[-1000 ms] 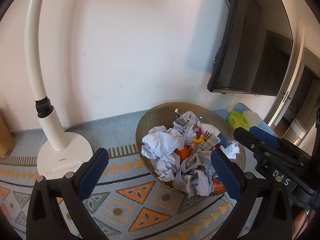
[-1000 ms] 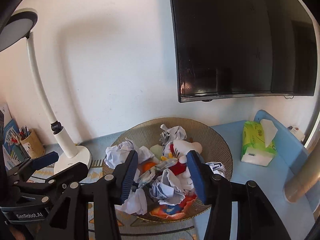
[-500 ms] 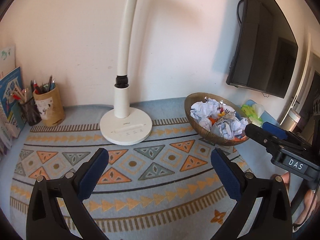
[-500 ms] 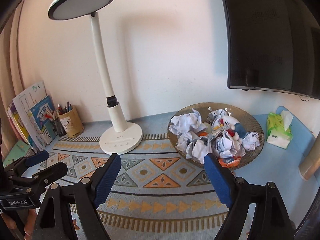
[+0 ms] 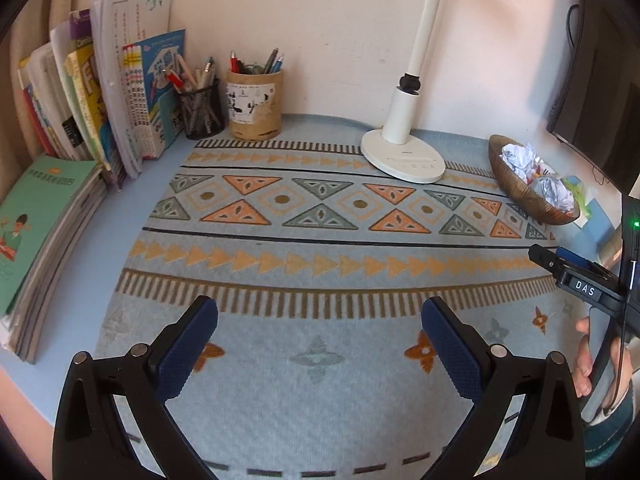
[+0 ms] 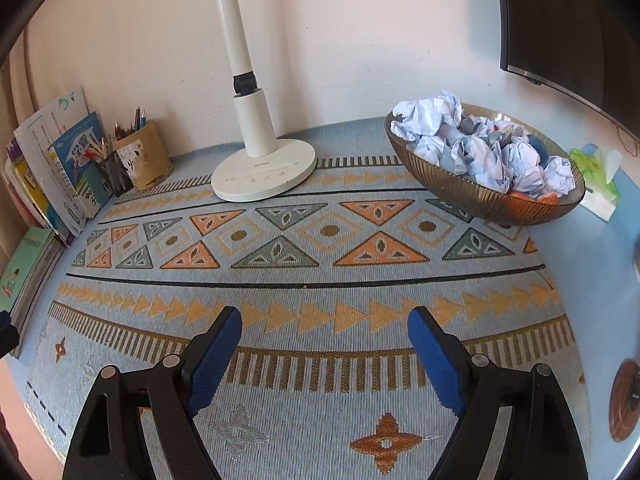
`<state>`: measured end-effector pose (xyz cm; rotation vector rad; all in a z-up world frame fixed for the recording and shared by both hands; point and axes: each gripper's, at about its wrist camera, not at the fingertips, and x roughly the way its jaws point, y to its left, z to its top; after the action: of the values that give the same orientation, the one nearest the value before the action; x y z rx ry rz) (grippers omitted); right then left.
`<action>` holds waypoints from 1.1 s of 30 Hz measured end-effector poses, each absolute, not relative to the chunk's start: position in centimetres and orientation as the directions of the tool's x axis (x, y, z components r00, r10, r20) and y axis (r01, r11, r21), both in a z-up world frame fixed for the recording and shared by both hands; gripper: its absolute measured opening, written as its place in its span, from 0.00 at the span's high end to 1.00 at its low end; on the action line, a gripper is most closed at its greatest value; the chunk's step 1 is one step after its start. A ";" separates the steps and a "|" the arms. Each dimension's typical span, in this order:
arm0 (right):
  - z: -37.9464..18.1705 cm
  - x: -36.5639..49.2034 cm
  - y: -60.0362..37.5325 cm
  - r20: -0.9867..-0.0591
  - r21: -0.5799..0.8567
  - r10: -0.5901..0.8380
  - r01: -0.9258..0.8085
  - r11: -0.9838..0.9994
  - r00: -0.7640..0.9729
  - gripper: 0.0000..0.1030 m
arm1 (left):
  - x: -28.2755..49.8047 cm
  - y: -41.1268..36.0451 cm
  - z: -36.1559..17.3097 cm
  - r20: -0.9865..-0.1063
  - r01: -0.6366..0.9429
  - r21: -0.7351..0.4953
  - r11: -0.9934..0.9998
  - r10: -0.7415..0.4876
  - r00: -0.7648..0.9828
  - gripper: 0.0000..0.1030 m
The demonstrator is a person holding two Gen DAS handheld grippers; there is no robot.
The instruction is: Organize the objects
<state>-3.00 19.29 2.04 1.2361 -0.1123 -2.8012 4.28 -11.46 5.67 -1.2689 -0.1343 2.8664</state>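
Here, left wrist view first.
Left gripper [image 5: 320,322]: fingers spread wide apart, nothing between them, held over the near part of the mat.
Mat [image 5: 320,240]: woven, pale blue with orange and grey triangles, laid flat on a blue table [image 5: 120,184].
Bowl [image 5: 520,192]: brown ribbed, at the far right edge of the mat, heaped with crumpled paper [image 5: 520,158]; well apart from the gripper.
Lamp [image 5: 402,156]: white round base on the far side of the mat, left of the bowl, stem rising out of frame.
Pen cups: a tan holder [image 5: 255,106] and a black mesh one [image 5: 201,110] side by side against the wall, both full of pens.
Books [image 5: 100,96]: standing in the far left corner; a green-covered stack [image 5: 40,236] lay flat in front of them.
Right gripper [image 5: 560,264]: seen side-on at the right edge; its gap could not be judged from here.

Right wrist view.
Right gripper [image 6: 325,334]: fingers wide apart, empty, above the near mat.
Bowl [image 6: 472,190]: far right, paper balls [image 6: 460,144] piled above the rim, something orange low at its right end.
Tissue pack [image 6: 598,182]: green, just right of the bowl on the table.
Lamp [image 6: 264,172]: base far centre-left.
Screen [image 6: 568,24]: dark, on the wall at upper right.
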 end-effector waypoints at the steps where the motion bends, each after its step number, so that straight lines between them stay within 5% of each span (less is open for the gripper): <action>1: 1.8 -3.0 19.2 -0.738 0.098 -0.101 0.042 -0.994 -0.667 0.19 | 5.3 -12.7 6.2 -0.736 0.054 -0.056 -0.997 0.005 -0.677 0.01; 6: 1.3 -2.6 18.7 -0.740 0.070 -0.083 0.046 -0.996 -0.668 0.19 | 9.4 -17.7 7.1 -0.700 0.198 0.019 -0.980 -0.154 -0.697 0.01; 11: 0.4 -2.9 18.8 -0.758 0.035 -0.049 0.034 -0.999 -0.651 0.19 | 7.6 -16.8 4.7 -0.711 0.166 -0.114 -0.980 -0.036 -0.703 0.01; 17: -1.6 -3.7 19.4 -0.802 0.006 -0.010 0.008 -1.000 -0.598 0.19 | 1.5 -9.5 1.1 -0.724 0.044 -0.118 -0.992 0.056 -0.688 0.01; 20: -2.8 -4.2 19.7 -0.824 -0.002 0.004 -0.003 -1.000 -0.566 0.19 | -0.9 -6.6 -0.7 -0.749 0.043 -0.067 -0.997 0.021 -0.662 0.01; 25: -3.4 -4.6 19.6 -0.835 -0.007 0.003 0.006 -1.000 -0.550 0.00 | -3.7 -4.2 -3.1 -0.815 0.050 0.057 -0.997 -0.076 -0.574 0.00; 33: -3.5 -3.8 19.8 -0.817 -0.011 -0.024 0.056 -0.998 -0.576 0.00 | -3.7 -5.0 -3.1 -0.820 0.097 -0.001 -0.995 -0.055 -0.570 0.00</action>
<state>-3.78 19.76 -3.45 1.4241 0.0545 -2.7490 -3.74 -4.97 -3.09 -1.4910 -0.0742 2.8615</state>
